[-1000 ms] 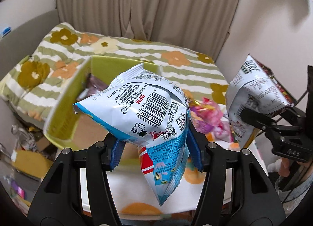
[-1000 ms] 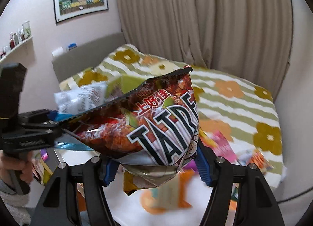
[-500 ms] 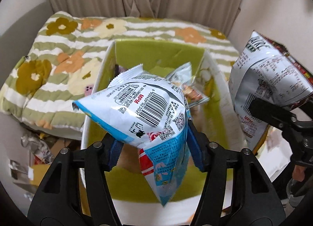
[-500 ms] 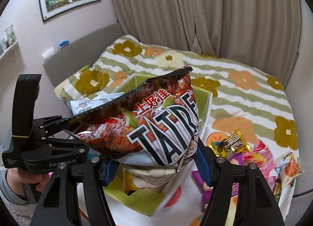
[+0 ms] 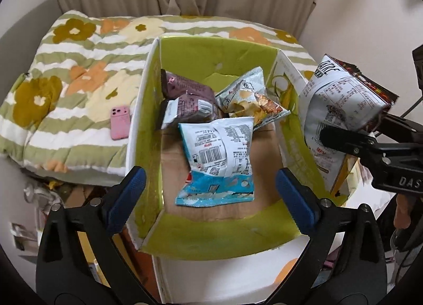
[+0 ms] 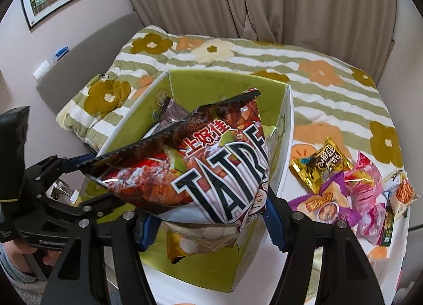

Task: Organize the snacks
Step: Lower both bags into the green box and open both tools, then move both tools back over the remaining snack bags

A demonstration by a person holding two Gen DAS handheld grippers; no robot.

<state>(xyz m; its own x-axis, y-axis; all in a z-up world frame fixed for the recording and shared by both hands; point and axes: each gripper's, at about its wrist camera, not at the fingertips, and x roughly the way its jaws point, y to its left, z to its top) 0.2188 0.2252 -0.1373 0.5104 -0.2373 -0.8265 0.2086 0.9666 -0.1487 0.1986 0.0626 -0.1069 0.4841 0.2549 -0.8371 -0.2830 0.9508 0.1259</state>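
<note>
1. Snack bag, dark red foil with bold "TAIRE" lettering [image 6: 211,162], is clamped between the blue-padded fingers of the right gripper [image 6: 211,219]; its lower end is pinched, its serrated top seal is free.
2. Bag's long axis runs from the pinched base up and away from the gripper, top seal tilted to the left; its white printed back faces the left wrist camera [image 5: 341,109].
3. It hangs over the near right corner of the green-lined cardboard box [image 6: 190,270].
4. Left gripper [image 5: 208,194] is spread wide, nothing between its pads, poised above the box [image 5: 211,241].
5. Light blue and white snack packet [image 5: 219,157] lies flat on the box floor, barcode side up, long axis pointing away from the left gripper.
6. Behind it: maroon snack pouch [image 5: 185,98] and pale chip packet [image 5: 251,96].
7. Outside the box: gold wrapped candy [image 6: 321,165] and pink packets [image 6: 367,194] on the table; pink phone [image 5: 120,122] on the floral quilt [image 5: 79,67].
</note>
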